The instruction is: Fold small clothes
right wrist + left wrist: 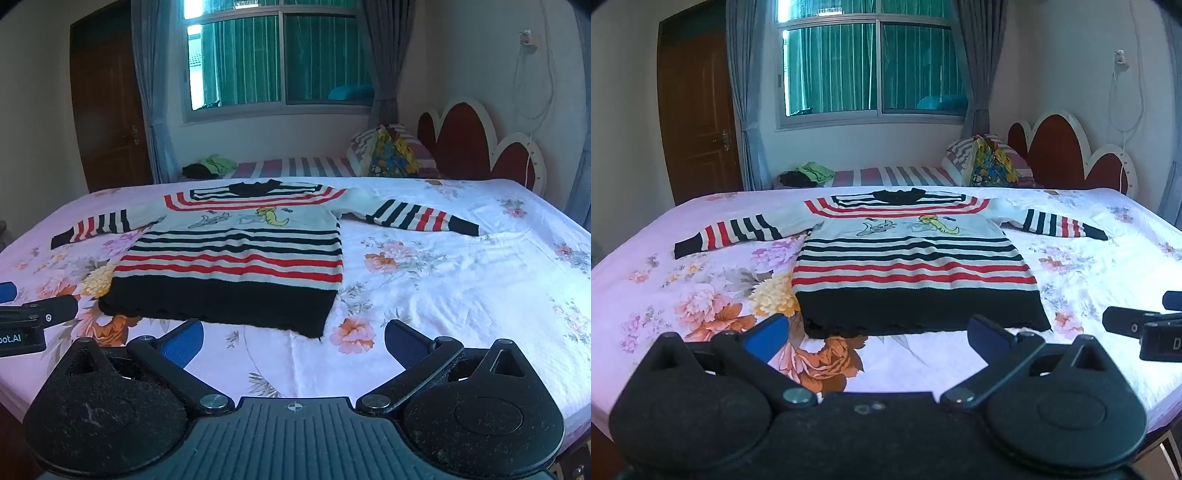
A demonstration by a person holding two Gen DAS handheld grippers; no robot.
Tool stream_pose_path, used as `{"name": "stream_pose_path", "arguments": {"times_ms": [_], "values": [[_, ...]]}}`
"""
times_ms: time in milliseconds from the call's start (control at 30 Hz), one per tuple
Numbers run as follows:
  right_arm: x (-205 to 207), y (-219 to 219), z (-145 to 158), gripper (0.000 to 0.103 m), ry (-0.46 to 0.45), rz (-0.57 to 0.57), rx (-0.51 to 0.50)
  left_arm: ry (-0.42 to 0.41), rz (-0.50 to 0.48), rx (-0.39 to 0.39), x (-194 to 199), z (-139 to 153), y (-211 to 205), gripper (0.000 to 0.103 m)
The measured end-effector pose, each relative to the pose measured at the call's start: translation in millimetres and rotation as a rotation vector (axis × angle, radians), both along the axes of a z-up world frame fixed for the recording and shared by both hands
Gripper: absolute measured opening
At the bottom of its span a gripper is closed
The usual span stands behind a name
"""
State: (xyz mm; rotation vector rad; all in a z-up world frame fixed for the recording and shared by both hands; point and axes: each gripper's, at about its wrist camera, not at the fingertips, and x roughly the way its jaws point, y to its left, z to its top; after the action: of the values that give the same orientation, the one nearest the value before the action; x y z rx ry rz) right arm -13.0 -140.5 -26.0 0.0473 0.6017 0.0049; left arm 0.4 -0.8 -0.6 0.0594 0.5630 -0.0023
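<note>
Floral bedsheet (701, 302) covers the bed that serves as the work surface, with a window (868, 70), a brown door (698, 118) and a scalloped headboard (1067, 151) behind it. On the sheet lies a small striped sweater (916, 273), spread flat and face up, both sleeves stretched out sideways, the collar at the far end and the black hem (923, 310) nearest the cameras.

The left tool (875, 336) hovers just short of the hem with its fingers spread wide and nothing between them. The right tool (293, 339) hangs off the hem's right corner (317, 328), likewise spread and empty.

The sweater looks like a soft, light knit: limp, likely stretchy, and prone to sag and drag along the sheet when lifted by a single point. The ribbed hem and the cuffs (465, 227) seem thicker and should give a firmer bite. A sensible hold is a cuff or shoulder edge for bringing a sleeve across the body, or the two hem corners together for the lengthwise fold.
</note>
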Motion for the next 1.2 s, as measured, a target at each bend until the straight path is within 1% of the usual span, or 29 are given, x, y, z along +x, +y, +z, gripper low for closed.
{"name": "stream_pose_path", "arguments": {"times_ms": [667, 1200], "values": [[0.7, 1.5, -2.8, 0.103, 0.003, 0.010, 0.014, 0.003, -0.004, -0.021, 0.8, -2.7, 0.2, 0.102], [-1.6, 6.6, -2.4, 0.103, 0.005, 0.008, 0.020, 0.000, 0.000, -0.017, -0.5, -3.0, -0.7, 0.102]]}}
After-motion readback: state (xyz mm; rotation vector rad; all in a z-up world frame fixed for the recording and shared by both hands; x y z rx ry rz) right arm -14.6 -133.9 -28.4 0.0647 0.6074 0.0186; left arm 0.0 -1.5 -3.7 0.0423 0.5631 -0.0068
